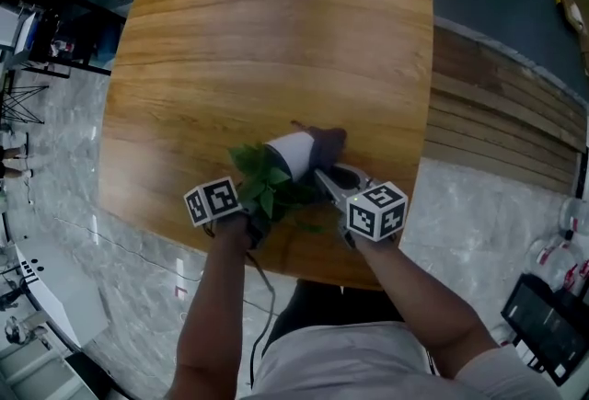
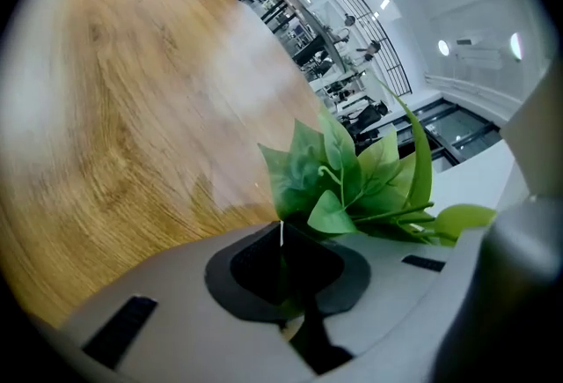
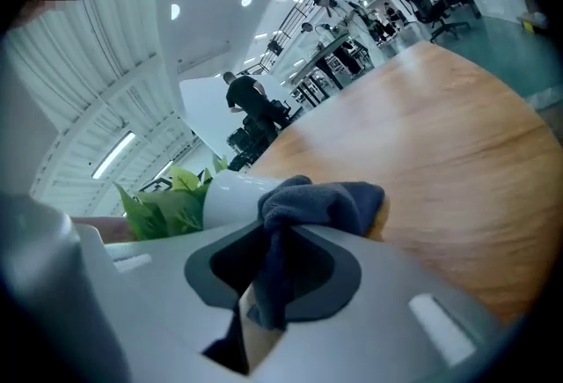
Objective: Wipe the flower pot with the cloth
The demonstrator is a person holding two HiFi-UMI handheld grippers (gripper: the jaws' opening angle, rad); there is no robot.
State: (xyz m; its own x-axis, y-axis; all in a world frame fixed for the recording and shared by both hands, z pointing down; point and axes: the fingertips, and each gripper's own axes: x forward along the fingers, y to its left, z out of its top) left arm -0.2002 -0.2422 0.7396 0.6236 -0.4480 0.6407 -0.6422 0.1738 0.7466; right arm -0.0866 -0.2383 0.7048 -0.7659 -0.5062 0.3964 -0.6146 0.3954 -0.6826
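A white flower pot (image 1: 293, 153) lies tilted over the wooden table (image 1: 267, 30), its green leaves (image 1: 262, 179) pointing toward me. My left gripper (image 1: 260, 216) is shut on the plant's stems; in the left gripper view a thin stem runs between the closed jaws of that gripper (image 2: 283, 236), with the leaves (image 2: 352, 174) just beyond. My right gripper (image 1: 324, 176) is shut on a dark grey-blue cloth (image 1: 329, 142). The cloth (image 3: 321, 201) bunches out of the right gripper (image 3: 268, 240) and rests against the pot (image 3: 230, 194).
The pot hangs near the table's front edge (image 1: 304, 274). A slatted wooden bench (image 1: 497, 113) runs along the right of the table. Marble floor (image 1: 55, 196) lies to the left, and black equipment (image 1: 548, 325) stands at the lower right.
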